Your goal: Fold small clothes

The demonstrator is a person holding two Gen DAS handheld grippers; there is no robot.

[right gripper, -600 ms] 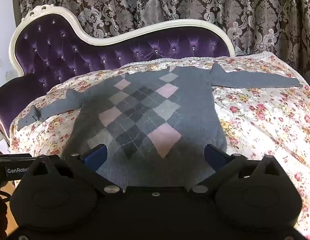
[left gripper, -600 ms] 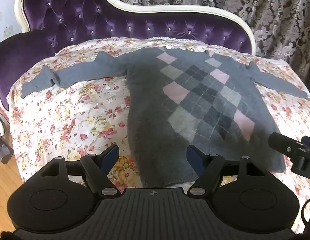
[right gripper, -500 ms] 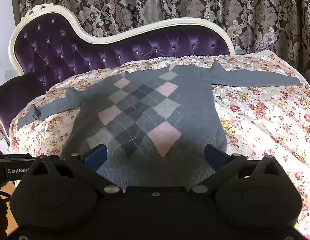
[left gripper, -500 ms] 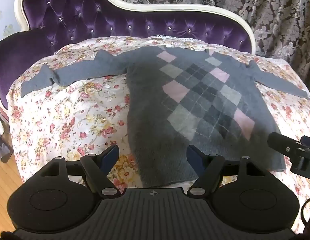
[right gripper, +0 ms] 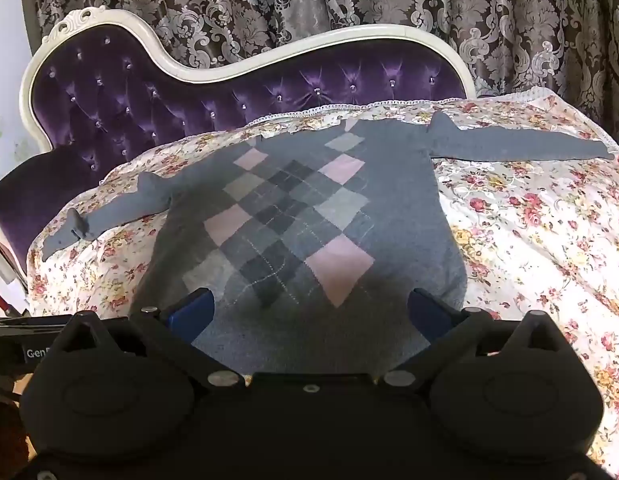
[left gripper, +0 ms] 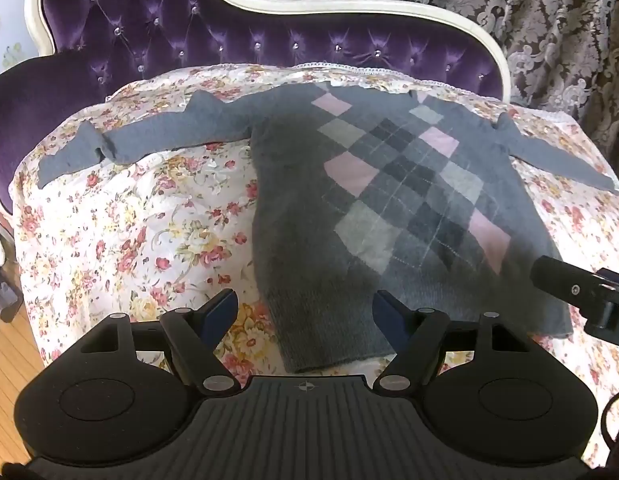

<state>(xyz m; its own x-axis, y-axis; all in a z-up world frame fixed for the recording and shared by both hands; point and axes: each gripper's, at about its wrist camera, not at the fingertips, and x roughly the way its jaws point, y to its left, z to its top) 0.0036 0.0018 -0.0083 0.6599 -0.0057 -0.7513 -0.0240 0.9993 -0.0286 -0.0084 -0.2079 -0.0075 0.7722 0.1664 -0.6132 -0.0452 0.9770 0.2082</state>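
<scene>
A small grey sweater (left gripper: 389,200) with a pink and grey diamond pattern lies flat on a floral quilt, both sleeves spread out sideways; it also shows in the right wrist view (right gripper: 301,232). My left gripper (left gripper: 305,312) is open and empty, above the sweater's lower left hem. My right gripper (right gripper: 309,312) is open and empty, above the middle of the hem. Its finger (left gripper: 565,284) shows at the right edge of the left wrist view.
The floral quilt (left gripper: 129,232) covers a purple tufted sofa with a white frame (right gripper: 229,76). Patterned curtains (right gripper: 349,0) hang behind. Wooden floor (left gripper: 5,344) shows at the lower left, beyond the quilt's edge.
Both grippers have drawn back slightly from the sweater, and the view has shifted a little. Both stay open and the sweater has not moved.
</scene>
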